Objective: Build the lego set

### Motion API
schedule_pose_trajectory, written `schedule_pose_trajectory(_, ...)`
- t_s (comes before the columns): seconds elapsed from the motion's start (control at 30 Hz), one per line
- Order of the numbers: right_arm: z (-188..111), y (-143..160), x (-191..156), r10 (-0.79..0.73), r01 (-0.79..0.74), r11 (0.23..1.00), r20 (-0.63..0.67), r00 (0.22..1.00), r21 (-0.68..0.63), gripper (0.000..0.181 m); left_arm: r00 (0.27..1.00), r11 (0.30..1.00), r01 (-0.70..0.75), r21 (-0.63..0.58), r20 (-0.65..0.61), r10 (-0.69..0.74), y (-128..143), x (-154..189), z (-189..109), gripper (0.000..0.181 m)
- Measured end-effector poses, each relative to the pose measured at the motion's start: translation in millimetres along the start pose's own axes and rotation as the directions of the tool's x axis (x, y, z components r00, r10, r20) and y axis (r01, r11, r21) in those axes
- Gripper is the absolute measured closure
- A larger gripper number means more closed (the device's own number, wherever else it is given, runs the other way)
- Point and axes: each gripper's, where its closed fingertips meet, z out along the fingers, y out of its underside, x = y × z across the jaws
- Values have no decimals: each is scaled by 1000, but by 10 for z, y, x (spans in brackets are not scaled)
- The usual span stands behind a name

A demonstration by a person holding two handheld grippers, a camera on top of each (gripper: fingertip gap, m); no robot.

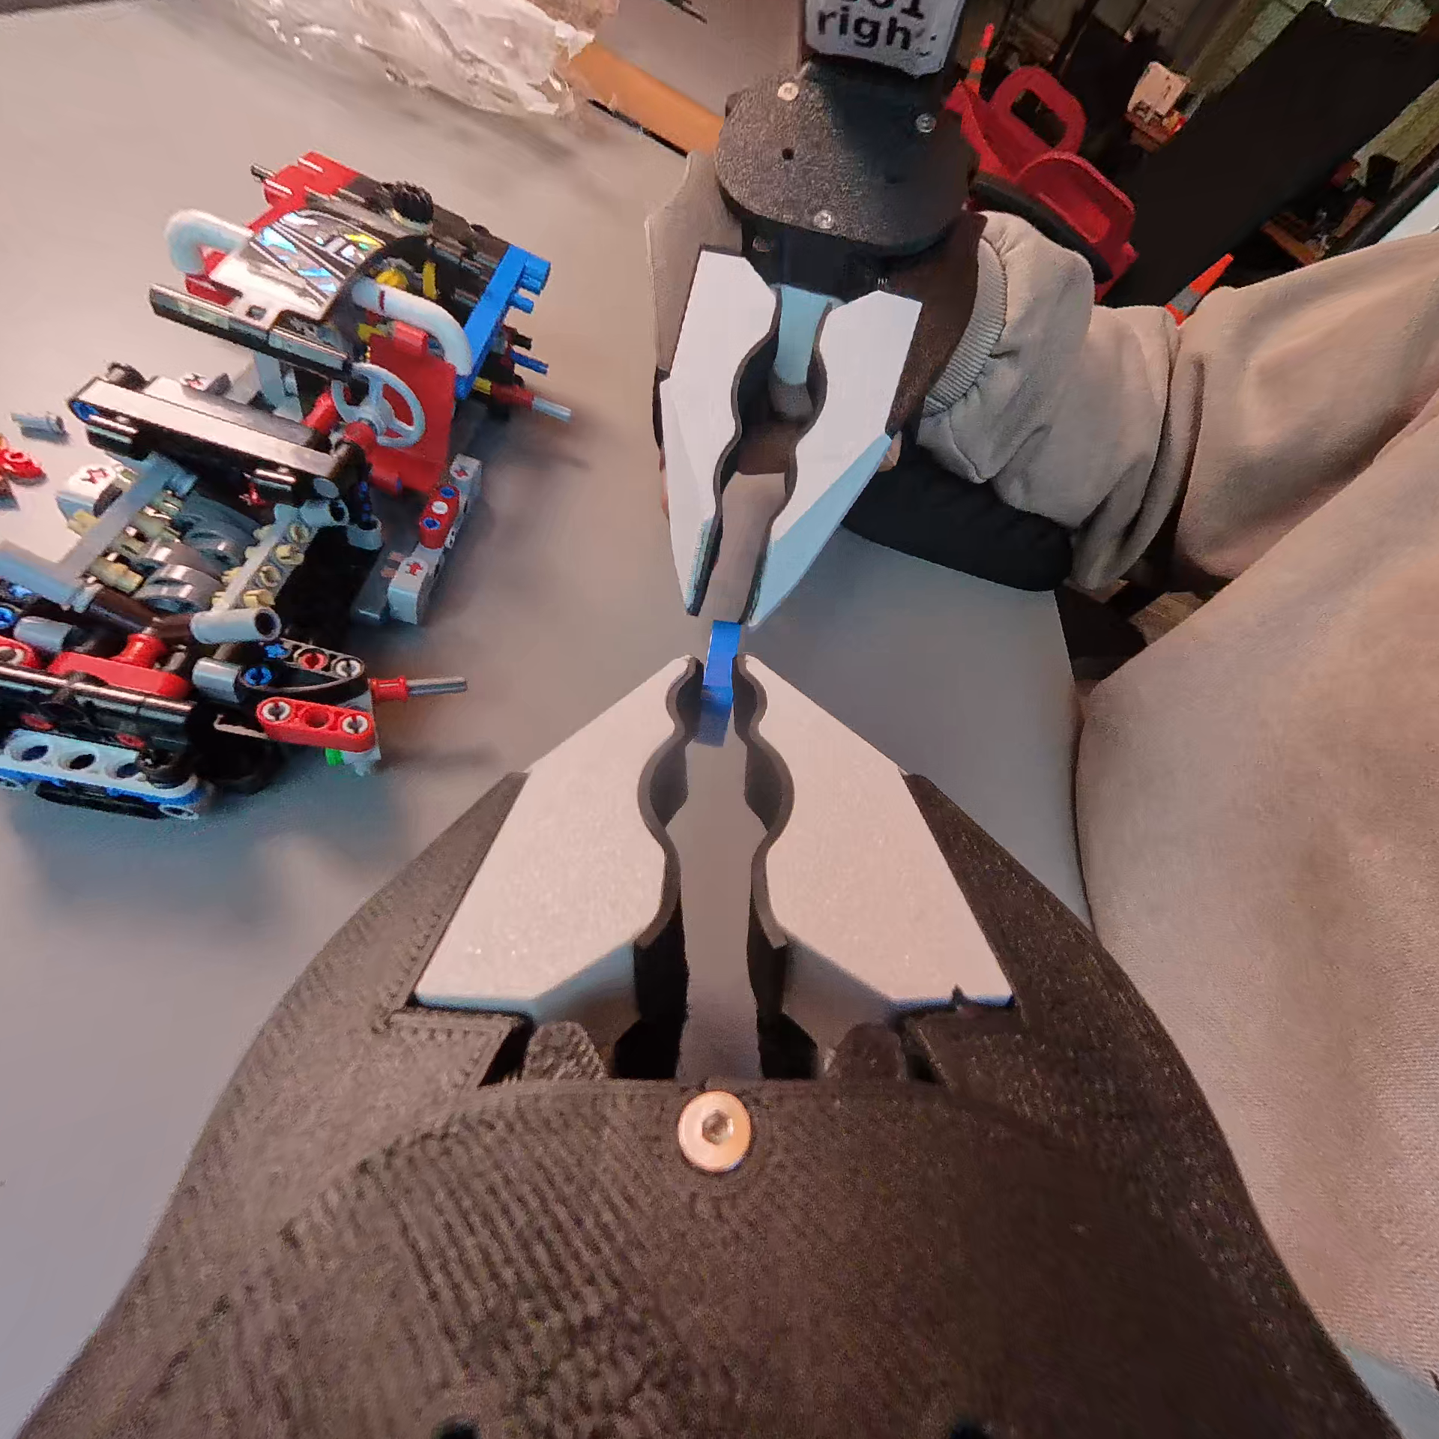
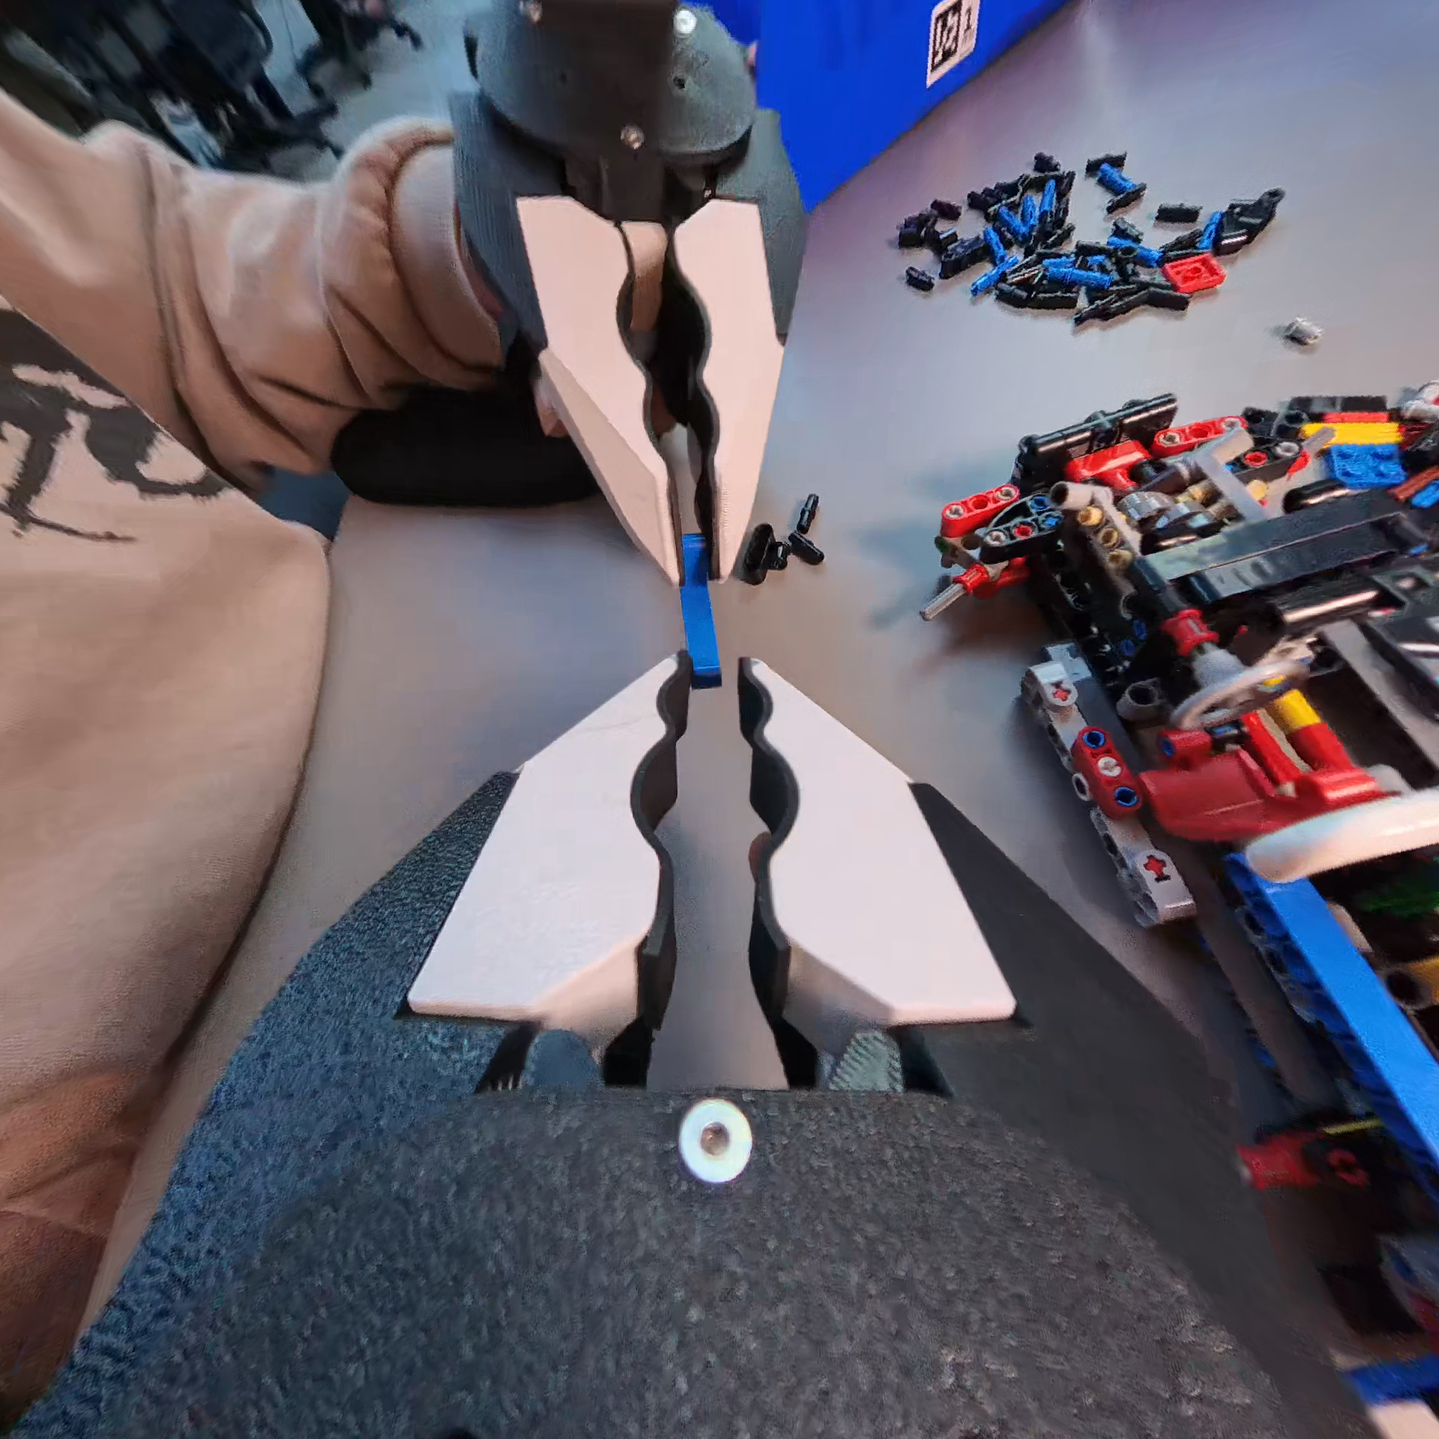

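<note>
The left gripper (image 1: 715,670) was closed on one end of a blue beam (image 1: 718,685), its fingertips pinching it. The right gripper (image 2: 712,671) faced it tip to tip; its fingertips stood slightly apart around the beam's other end (image 2: 699,623), and whether they gripped it I could not tell. The beam's long axis ran straight from one gripper to the other, above the grey table (image 1: 545,779), and it pointed forward along both pairs of fingers.

Just beyond the left gripper's tips, in the right wrist view, a few black pins (image 2: 782,541) lay on the table. To the right gripper's right, and the left gripper's left, sat the part-built car (image 1: 233,498), red, black, blue and grey, with a grey steering wheel (image 1: 379,405). Farther ahead and right of the right gripper lay a loose pile of black and blue pins (image 2: 1082,241), in no container, with a blue box (image 2: 856,86) beyond. Far ahead-left of the left gripper lay a crumpled clear bag (image 1: 420,47).
</note>
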Motion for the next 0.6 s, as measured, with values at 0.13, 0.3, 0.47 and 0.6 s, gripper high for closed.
schedule_pose_trajectory(0.13,140,200,23,-176,161,974,-89,980,-156,163,1000,994,5,-105,-26,-7,121,-19,93,176)
schedule_pose_trajectory(0.3,210,365,19,-201,164,946,-107,974,-280,174,998,989,34,-142,-38,-40,175,-58,168,176)
schedule_pose_trajectory(0.47,182,293,54,168,-180,971,-91,982,-159,174,997,999,-18,-46,71,21,34,-186,110,148)
schedule_pose_trajectory(0.6,138,129,48,408,-408,913,-15,913,-12,175,973,982,-190,-9,132,190,-45,-124,57,147)
